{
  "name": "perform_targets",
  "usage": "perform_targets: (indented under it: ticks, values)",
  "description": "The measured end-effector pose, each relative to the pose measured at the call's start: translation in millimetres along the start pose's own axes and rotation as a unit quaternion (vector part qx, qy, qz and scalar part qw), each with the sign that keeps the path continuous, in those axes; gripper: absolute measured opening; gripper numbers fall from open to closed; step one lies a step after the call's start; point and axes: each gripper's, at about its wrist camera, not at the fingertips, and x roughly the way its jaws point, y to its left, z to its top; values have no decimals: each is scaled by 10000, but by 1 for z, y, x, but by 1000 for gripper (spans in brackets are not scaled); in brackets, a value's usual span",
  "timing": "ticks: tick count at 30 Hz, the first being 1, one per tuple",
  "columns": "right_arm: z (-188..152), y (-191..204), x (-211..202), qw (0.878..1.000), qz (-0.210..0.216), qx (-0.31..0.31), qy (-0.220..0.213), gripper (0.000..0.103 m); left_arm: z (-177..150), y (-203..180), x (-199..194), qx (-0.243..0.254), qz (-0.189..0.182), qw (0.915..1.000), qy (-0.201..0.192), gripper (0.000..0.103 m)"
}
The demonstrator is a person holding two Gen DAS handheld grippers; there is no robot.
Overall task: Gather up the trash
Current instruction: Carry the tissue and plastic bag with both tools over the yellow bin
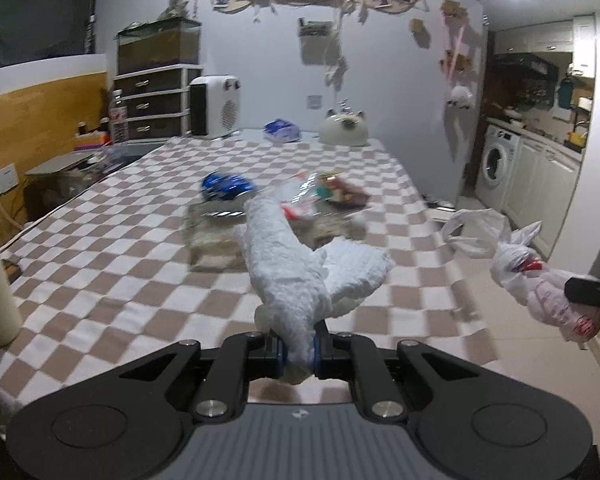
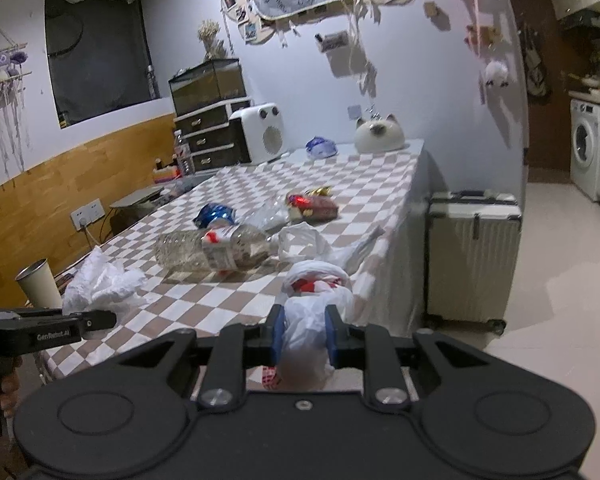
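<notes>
Checkered table [image 2: 260, 292] at my 12 o'clock carries the plastic bottle [image 2: 216, 250] and wrappers [image 2: 314, 205]. My right gripper [image 2: 303, 340] pinches the trash bag [image 2: 312, 300]; left gripper [image 1: 300, 350] clamps crumpled tissue [image 1: 296, 276]. Risk: thin bag slips, spilling contents.

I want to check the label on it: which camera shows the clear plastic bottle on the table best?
The right wrist view: the plastic bottle lies on its side in full sight. In the left wrist view the paper towel held in the left gripper hides most of it.
</notes>
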Motion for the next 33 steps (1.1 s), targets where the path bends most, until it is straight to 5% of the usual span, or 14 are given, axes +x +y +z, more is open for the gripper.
perform_targets:
  ticks: [17, 33]
  values:
    - [-20, -74, -64, 9960, -822, 252, -243, 22, -7, -127, 18, 423, -1007, 9940, 32, 14]
    - [-84, -179, -74, 9811, -1668, 935, 293, 21, -67, -242, 100, 869, -1818, 9738, 1050, 14]
